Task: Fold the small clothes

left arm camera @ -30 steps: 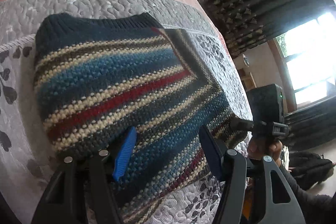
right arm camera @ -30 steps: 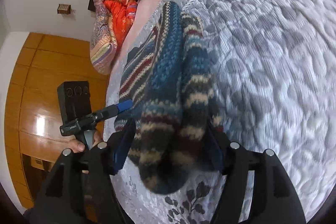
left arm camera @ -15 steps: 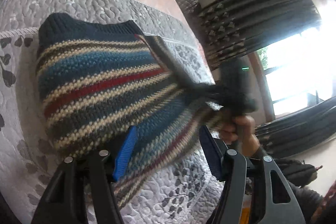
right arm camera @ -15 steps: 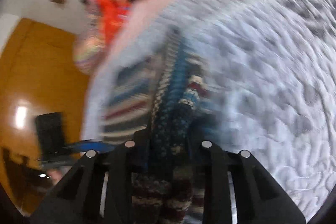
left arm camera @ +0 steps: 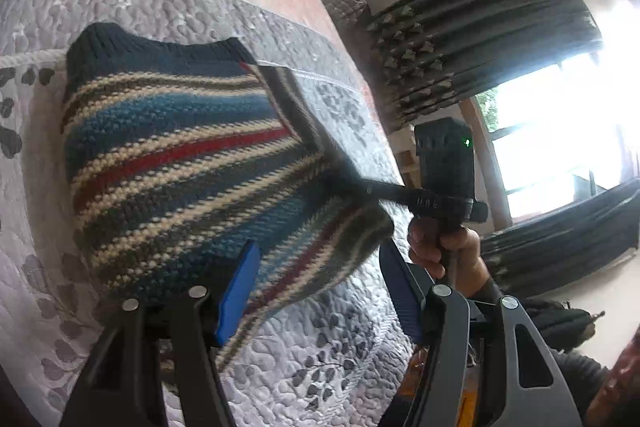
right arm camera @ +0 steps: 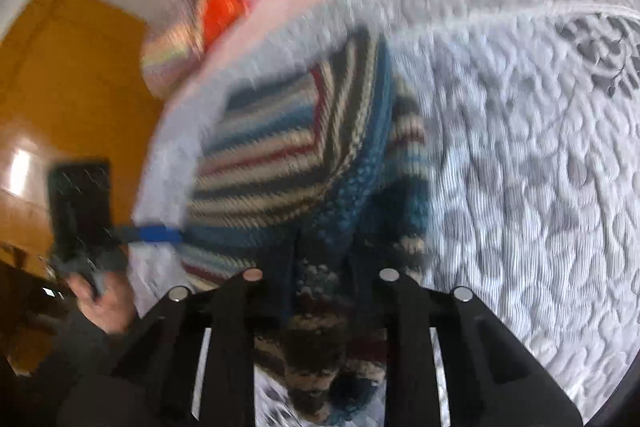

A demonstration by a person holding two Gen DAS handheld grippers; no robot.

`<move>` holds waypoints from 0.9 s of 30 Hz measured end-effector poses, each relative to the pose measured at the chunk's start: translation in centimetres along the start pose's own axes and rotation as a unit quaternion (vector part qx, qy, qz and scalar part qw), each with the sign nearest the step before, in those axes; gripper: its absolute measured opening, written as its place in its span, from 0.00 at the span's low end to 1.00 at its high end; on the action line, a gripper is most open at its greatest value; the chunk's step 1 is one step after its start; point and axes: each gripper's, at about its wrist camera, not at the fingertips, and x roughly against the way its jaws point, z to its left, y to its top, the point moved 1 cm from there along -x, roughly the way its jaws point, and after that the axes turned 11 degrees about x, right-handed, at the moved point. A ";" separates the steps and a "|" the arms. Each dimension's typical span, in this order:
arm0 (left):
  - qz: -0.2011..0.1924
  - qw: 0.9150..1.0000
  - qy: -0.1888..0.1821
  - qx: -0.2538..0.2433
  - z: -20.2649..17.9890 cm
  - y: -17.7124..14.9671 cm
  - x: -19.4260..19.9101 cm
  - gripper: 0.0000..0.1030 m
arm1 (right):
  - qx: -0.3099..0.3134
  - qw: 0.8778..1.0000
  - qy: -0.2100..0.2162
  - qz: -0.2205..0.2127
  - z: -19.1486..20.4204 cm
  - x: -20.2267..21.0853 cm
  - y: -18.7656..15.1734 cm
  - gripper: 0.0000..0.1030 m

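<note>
The striped sweater (left arm camera: 188, 163) lies on the quilted bedspread (left arm camera: 328, 359) of the bed, its dark ribbed hem at about 11 o'clock in the left wrist view and its stripes running from 9 toward 3 o'clock. The relation that counts is at the sweater's near right corner: the right tool (right arm camera: 320, 291) has its fingers clenched on a bunched sleeve or corner of the knit, which fills the gap between them and hangs toward 6 o'clock in the right wrist view – so the cloth's long axis runs straight away from that tool toward 12 o'clock. In the left wrist view the same tool comes in from 3 o'clock, held level by the person's hand (left arm camera: 444, 247), its tip buried in the fold at the sweater's right edge. The left tool (left arm camera: 316, 291) is released, its blue pads (left arm camera: 236, 291) spread wide, one resting over the near edge of the knit and the other off it above the bedspread; it grips nothing. The right hand is plainly the nearer to the working fold – my judgement is that the next move carries that pinched part across the body toward 9 o'clock, with the left tool placed to steady the near edge. The right wrist view is blurred, so finer detail is lost.
</note>
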 end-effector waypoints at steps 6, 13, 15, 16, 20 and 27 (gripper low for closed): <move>0.048 0.999 -0.018 0.007 -0.6 0.8 -2.7 0.60 | -0.064 0.998 0.007 0.008 -3.3 -2.8 -2.0 0.19; 0.119 0.991 0.062 0.024 2.3 1.6 -7.6 0.23 | -0.069 0.997 0.024 0.000 -4.7 -1.7 -3.3 0.26; 0.111 0.992 0.048 0.020 1.5 1.4 -6.5 0.31 | -0.060 0.997 0.036 -0.014 -3.4 0.9 -4.1 0.34; 0.106 0.994 0.037 0.016 0.9 1.3 -5.9 0.34 | -0.053 0.998 0.038 -0.015 -2.9 1.6 -4.5 0.36; 0.104 0.994 0.000 -0.015 -2.0 -0.5 -4.8 0.45 | -0.067 0.997 0.013 -0.018 -2.7 4.3 -7.0 0.71; 0.101 0.994 0.033 0.004 -0.6 -1.3 -5.2 0.47 | -0.106 0.992 0.061 0.007 -2.5 2.8 -8.5 0.46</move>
